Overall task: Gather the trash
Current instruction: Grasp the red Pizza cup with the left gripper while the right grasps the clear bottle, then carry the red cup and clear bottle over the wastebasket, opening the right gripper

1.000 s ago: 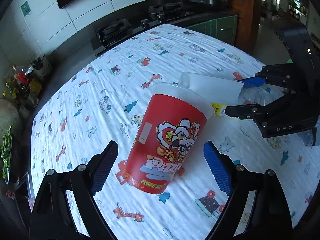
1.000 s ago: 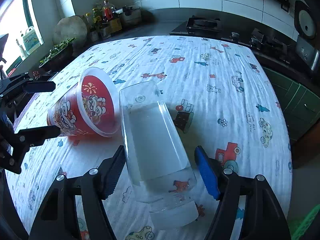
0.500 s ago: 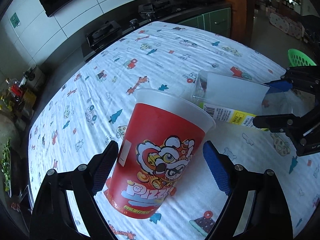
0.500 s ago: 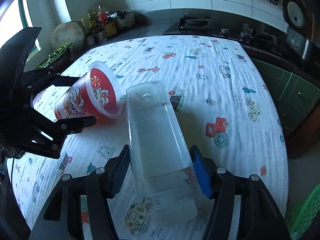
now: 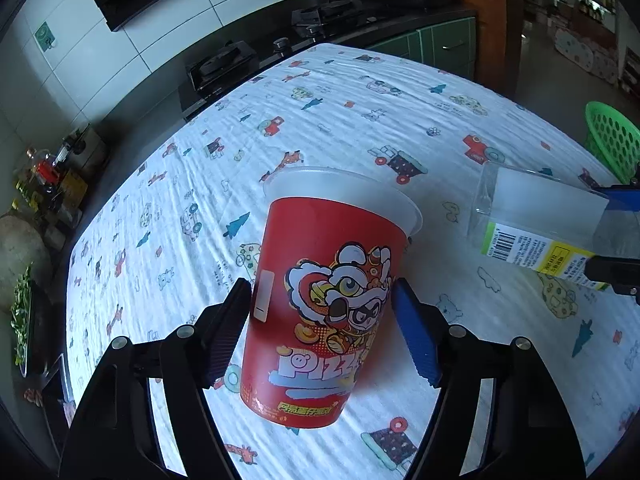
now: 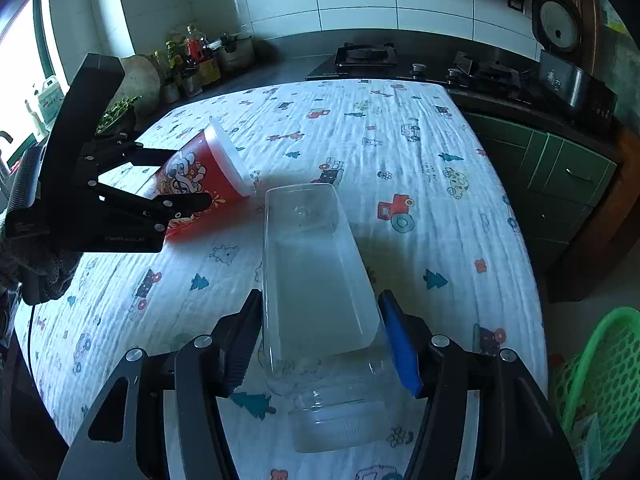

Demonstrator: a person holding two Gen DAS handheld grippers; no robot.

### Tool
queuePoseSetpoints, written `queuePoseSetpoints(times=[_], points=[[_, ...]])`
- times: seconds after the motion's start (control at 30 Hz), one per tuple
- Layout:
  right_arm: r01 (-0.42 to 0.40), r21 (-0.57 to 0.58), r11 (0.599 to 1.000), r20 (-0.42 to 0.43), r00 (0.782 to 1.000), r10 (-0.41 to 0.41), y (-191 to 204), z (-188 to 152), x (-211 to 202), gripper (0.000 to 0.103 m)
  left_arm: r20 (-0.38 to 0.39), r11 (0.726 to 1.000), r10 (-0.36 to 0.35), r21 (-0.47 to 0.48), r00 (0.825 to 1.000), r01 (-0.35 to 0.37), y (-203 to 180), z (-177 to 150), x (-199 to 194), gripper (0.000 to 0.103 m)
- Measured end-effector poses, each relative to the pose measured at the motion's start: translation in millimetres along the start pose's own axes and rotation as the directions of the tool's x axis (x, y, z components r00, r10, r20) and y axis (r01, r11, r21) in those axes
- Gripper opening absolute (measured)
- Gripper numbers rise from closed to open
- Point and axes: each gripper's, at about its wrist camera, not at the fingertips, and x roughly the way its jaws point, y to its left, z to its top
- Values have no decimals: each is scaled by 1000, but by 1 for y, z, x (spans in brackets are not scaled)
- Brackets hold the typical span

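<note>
A red paper cup [image 5: 328, 288] with a cartoon lion print and a white rim lies tilted on the patterned tablecloth [image 5: 360, 120]. My left gripper [image 5: 322, 286] straddles its lower half; its jaws are closing and both pads touch the cup's sides. In the right wrist view the cup [image 6: 192, 176] shows between the left gripper's fingers [image 6: 186, 178]. My right gripper [image 6: 320, 298] is shut on a clear plastic bottle [image 6: 316, 280], base pointing away, held above the cloth. The bottle [image 5: 532, 216] with its yellow label is at the right of the left wrist view.
A green mesh basket [image 6: 596, 368] stands on the floor off the table's right edge, also seen as the basket [image 5: 612, 140]. A dark counter with a gas stove [image 6: 366, 56] runs behind the table. Jars and greens crowd the far left counter [image 6: 188, 60].
The left jaws have narrowed onto the red cup. The right gripper has carried the clear bottle away from the cup, toward the green basket.
</note>
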Motion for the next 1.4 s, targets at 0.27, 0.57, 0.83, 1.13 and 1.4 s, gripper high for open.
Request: queuePoseSetpoints(times=[0.27, 0.57, 0.83, 1.13, 1.4], points=[[9, 19, 1000, 9, 1000, -9, -7, -13, -17, 57, -31, 999, -30, -23, 999, 29, 5, 9, 12, 76], [15, 44, 999, -1, 1000, -15, -17, -30, -20, 56, -21, 998, -11, -59, 1000, 10, 4, 7, 26, 76], [8, 64, 998, -19, 1000, -7, -18, -34, -12, 61, 18, 995, -26, -92, 999, 28, -4, 0, -2, 72], [49, 47, 998, -12, 999, -49, -13, -22, 0, 64, 40, 992, -38, -122, 998, 43, -7, -9, -34, 72], [57, 52, 997, -6, 998, -57, -10, -31, -9, 55, 56, 989, -54, -135, 997, 61, -17, -10, -57, 72]])
